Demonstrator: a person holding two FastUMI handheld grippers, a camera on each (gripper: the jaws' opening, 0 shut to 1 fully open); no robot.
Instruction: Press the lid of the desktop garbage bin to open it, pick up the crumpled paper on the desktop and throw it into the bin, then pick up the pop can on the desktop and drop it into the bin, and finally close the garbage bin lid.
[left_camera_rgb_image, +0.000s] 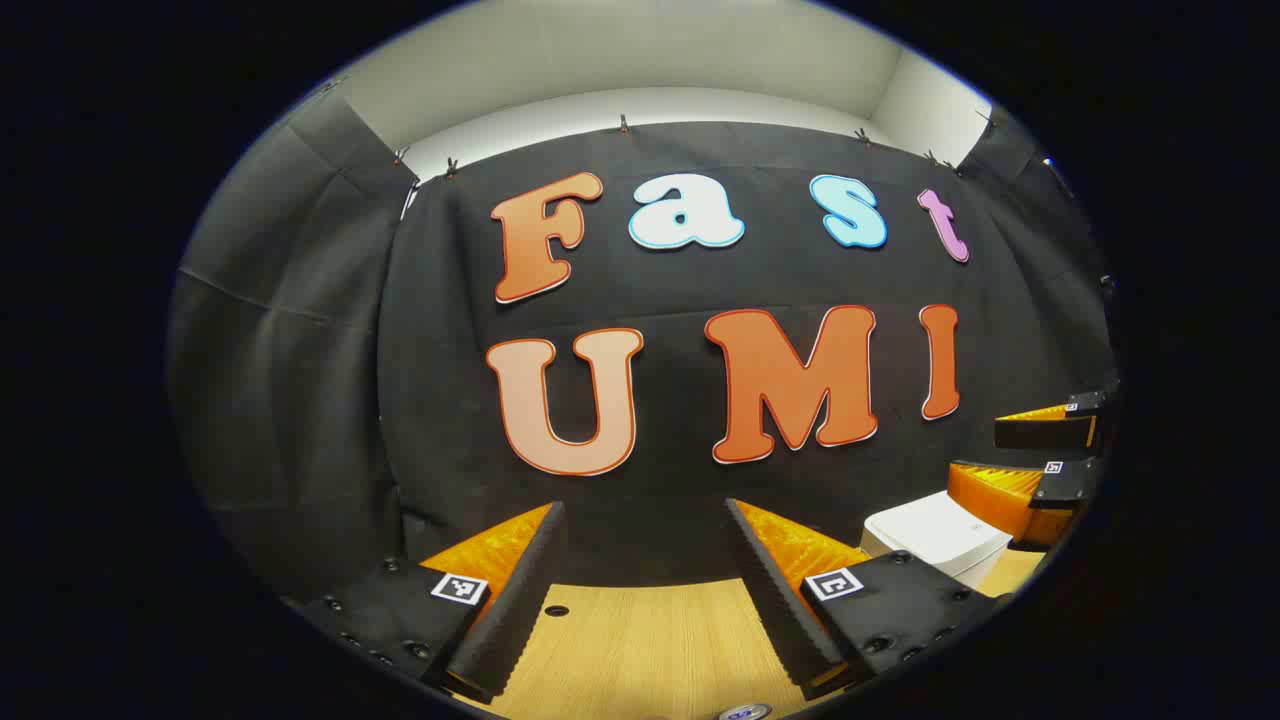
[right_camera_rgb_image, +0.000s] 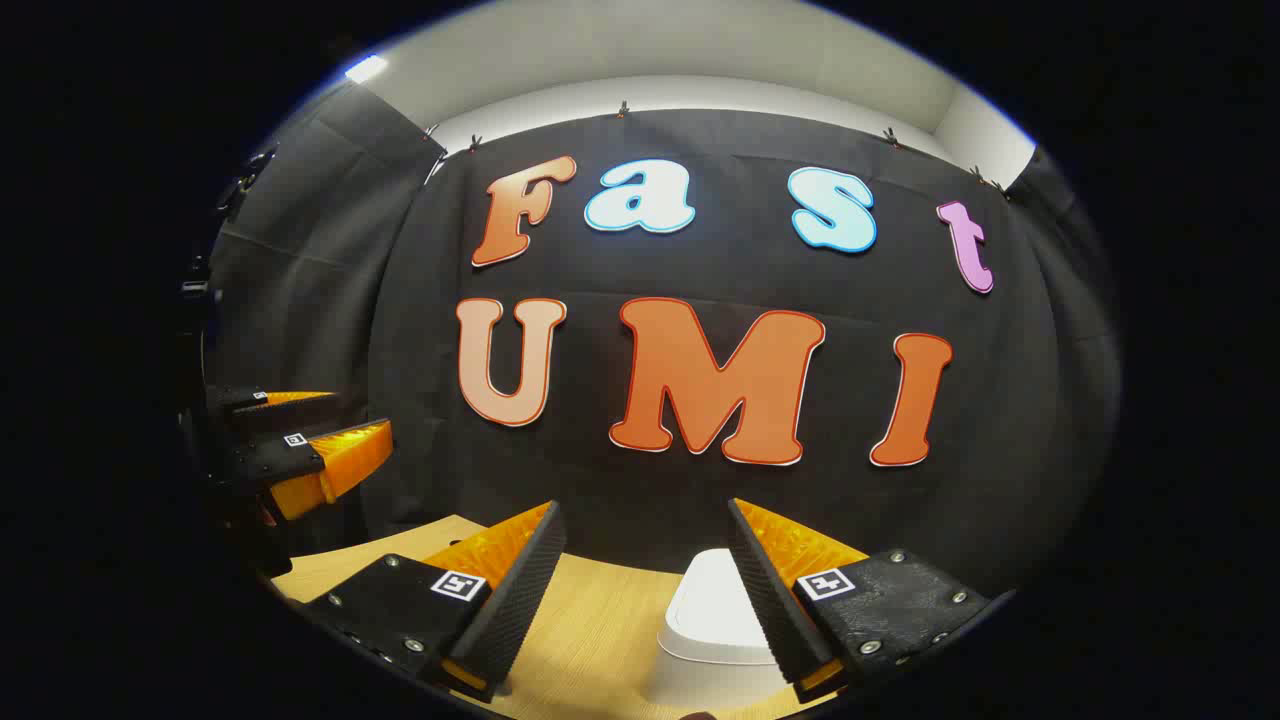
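The white desktop bin (right_camera_rgb_image: 712, 610) stands on the wooden table (right_camera_rgb_image: 600, 640) just ahead of my right gripper (right_camera_rgb_image: 643, 507). Its lid lies flat and shut. The right gripper hovers above and in front of the bin, open, with nothing between its fingers, and one finger (right_camera_rgb_image: 775, 590) covers the bin's right side. In the left gripper view the bin (left_camera_rgb_image: 935, 535) is low on the right, with the right gripper (left_camera_rgb_image: 985, 452) above it. My left gripper (left_camera_rgb_image: 645, 508) is open over bare table (left_camera_rgb_image: 640, 640), well to the left of the bin.
The black cloth wall stands close behind the table's far edge. In the right gripper view the left gripper (right_camera_rgb_image: 355, 418) hangs at the far left. A small dark hole (left_camera_rgb_image: 556, 610) marks the tabletop. A small metallic rim (left_camera_rgb_image: 742, 712) shows at the bottom edge, too cut off to identify.
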